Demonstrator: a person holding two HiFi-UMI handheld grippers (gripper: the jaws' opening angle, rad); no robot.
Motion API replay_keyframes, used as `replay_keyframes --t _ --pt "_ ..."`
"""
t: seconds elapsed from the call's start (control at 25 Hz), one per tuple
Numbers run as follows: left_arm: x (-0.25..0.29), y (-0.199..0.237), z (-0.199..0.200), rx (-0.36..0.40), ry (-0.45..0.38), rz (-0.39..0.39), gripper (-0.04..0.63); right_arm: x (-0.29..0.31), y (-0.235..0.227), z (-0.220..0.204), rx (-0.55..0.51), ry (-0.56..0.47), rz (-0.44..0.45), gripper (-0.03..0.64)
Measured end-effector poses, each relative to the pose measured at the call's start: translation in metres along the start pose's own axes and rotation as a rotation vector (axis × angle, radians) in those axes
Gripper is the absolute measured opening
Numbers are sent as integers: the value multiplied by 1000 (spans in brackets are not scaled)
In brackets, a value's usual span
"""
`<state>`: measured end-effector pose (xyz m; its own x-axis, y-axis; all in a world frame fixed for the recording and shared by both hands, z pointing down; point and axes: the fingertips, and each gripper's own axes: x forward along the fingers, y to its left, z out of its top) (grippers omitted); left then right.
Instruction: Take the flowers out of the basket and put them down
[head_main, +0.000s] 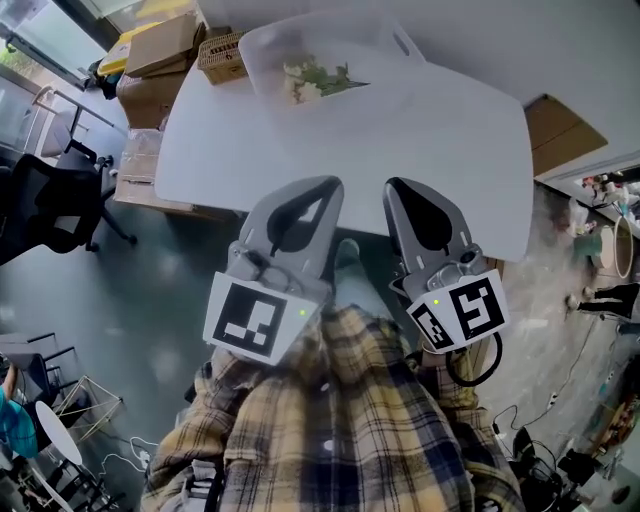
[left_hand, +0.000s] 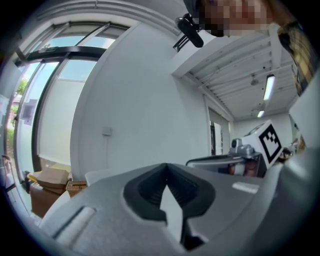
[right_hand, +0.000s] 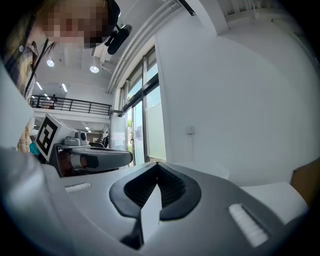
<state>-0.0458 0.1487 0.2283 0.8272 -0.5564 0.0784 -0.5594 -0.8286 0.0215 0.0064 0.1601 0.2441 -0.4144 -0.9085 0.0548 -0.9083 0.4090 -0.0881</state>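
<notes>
Holding both tongs pinched together and empty at the desk's (head_main: 420, 150) six o'clock edge.
Flowers (head_main: 318, 78) lie in the clear basket (head_main: 392, 42) at twelve o'clock, well apart from the left tongs (head_main: 318, 195) and right tongs (head_main: 402, 195). Likely risks: reaching in without opening could shove the basket or crush petals, and lifted stems might snag its rim.

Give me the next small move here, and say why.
Probably carry the left gripper and right gripper forward over the table toward the basket, opening their jaws. Both are shut and empty at the table's near edge; the flowers lie in the basket at the far end.
</notes>
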Motion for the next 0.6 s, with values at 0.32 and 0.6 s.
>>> replay_keyframes --t 0.32,0.6 --pt "50 66 -9 -20 13 48 2 73 -37 -7 3 27 49 5" --pt "111 107 5 -13 4 78 2 127 -87 12 -12 21 90 5"
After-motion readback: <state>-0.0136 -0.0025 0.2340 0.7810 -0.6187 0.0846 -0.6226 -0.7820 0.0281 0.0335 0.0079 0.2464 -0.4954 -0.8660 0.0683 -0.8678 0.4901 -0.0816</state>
